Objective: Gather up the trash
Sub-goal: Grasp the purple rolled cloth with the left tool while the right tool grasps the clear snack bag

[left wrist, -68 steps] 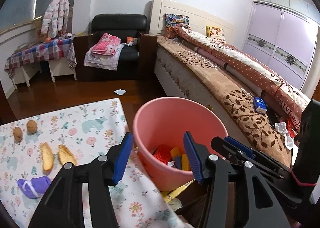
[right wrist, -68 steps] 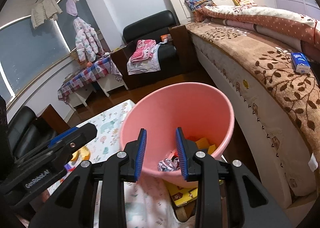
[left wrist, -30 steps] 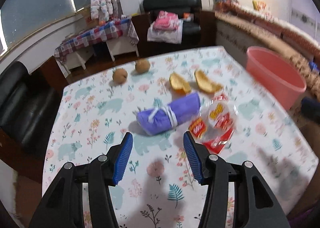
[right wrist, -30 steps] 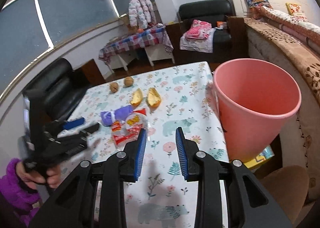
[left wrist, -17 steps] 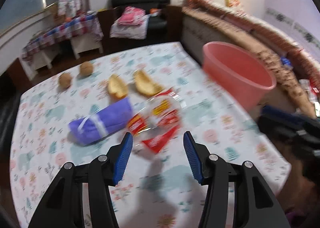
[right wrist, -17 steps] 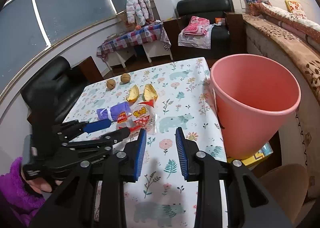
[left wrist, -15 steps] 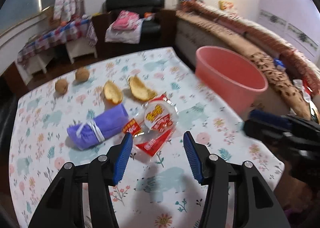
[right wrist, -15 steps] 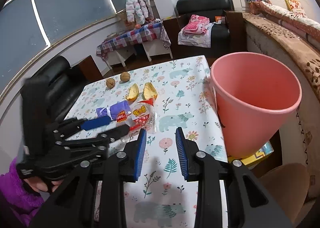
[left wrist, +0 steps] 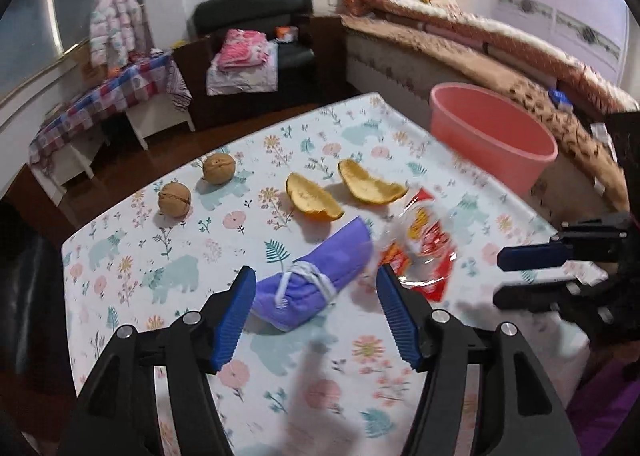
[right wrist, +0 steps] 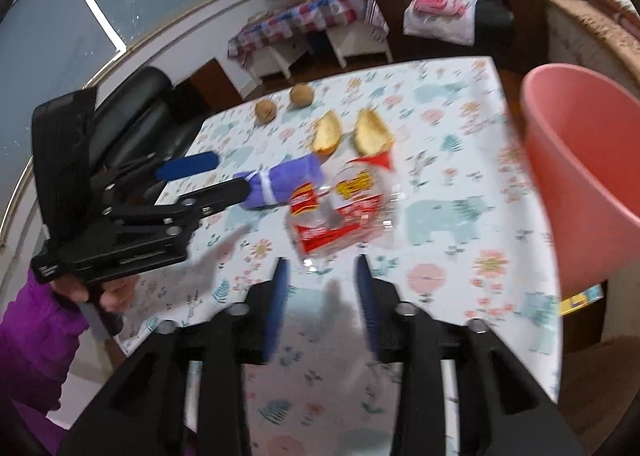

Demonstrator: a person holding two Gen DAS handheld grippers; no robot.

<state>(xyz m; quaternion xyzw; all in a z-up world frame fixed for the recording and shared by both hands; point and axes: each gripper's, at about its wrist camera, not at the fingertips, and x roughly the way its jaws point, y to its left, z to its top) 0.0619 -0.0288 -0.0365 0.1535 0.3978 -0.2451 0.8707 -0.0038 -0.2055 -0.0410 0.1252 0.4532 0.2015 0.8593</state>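
1. Looking along the left gripper [left wrist: 316, 310], its jaws are spreading wider with nothing pinched; the purple cloth bundle [left wrist: 316, 282] lies on the desk [left wrist: 120, 256] just ahead, between the fingertips' lines.
2. Just right of that gripper lies one crinkled clear-and-red wrapper [left wrist: 424, 246]; I judge it light, thin and slippery, best pinched at a raised crumpled edge.
3. Farther ahead sit two orange peels [left wrist: 312, 202], curved and probably stiff enough to take by the rim, and two walnuts [left wrist: 174, 198], hard, round and apt to roll.
4. One pink bucket [left wrist: 492, 136] stands far ahead to the right, beyond the desk's edge.
5. From the right gripper [right wrist: 322, 300], jaws likewise opening and empty, the wrapper [right wrist: 340, 216] lies just ahead of the fingertips, not touched.
6. The bundle [right wrist: 280, 184] lies ahead-left, tied with a white band, soft by the look; the bucket [right wrist: 580, 160] is well right.
7. The count matches here: two peels [right wrist: 352, 130], two walnuts [right wrist: 282, 104], one wrapper.
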